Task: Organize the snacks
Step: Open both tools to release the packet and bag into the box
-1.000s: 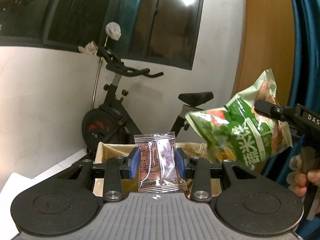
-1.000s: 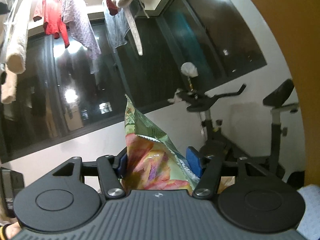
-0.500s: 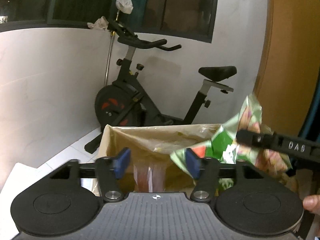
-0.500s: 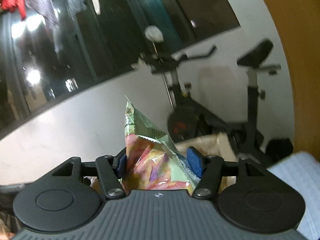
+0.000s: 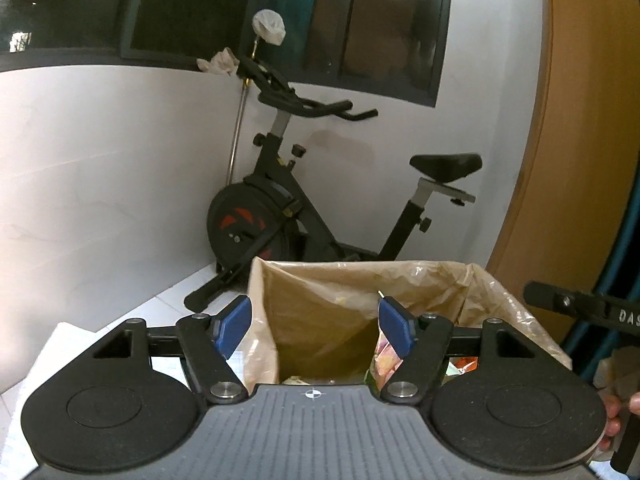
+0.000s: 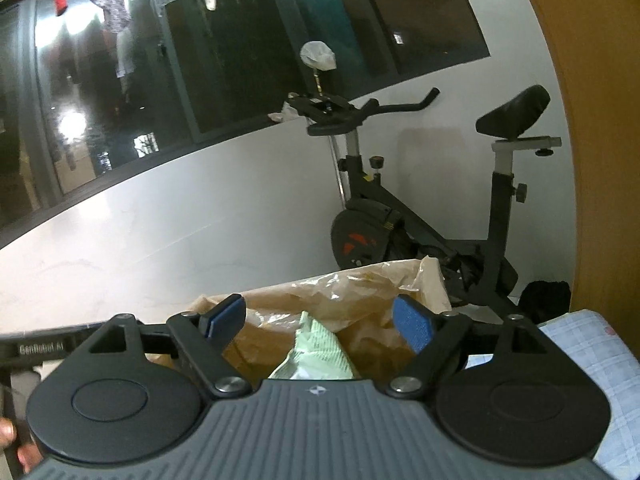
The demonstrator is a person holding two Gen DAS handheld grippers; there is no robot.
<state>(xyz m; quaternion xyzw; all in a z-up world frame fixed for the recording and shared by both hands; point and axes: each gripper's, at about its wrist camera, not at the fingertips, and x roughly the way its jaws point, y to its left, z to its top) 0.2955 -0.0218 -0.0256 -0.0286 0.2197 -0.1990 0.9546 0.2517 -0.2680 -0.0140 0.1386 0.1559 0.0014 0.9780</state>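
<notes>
The left gripper (image 5: pixel 315 326) is standing released, its ribbed blue rubber pads spread wide and nothing between them, hanging over a box (image 5: pixel 520 312) lined with a crinkled translucent tan plastic bag. A second ago those pads were clamping a small clear packet with red contents; half a second ago it was slipping down between the opening pads, and now it is lying out of sight somewhere in the lined box. The right gripper (image 6: pixel 320 324) is likewise gaping, where a second ago it was squeezing the glossy green snack bag (image 6: pixel 316 354); that bag is now resting inside the liner just below the pads, its pale matte back panel facing up and its lower end cut off by the gripper body. In the left view only a colourful sliver of wrapper is peeking out behind the right pad, too hidden to identify. A black exercise bike (image 5: pixel 304 204) is standing against the white wall beyond.
</notes>
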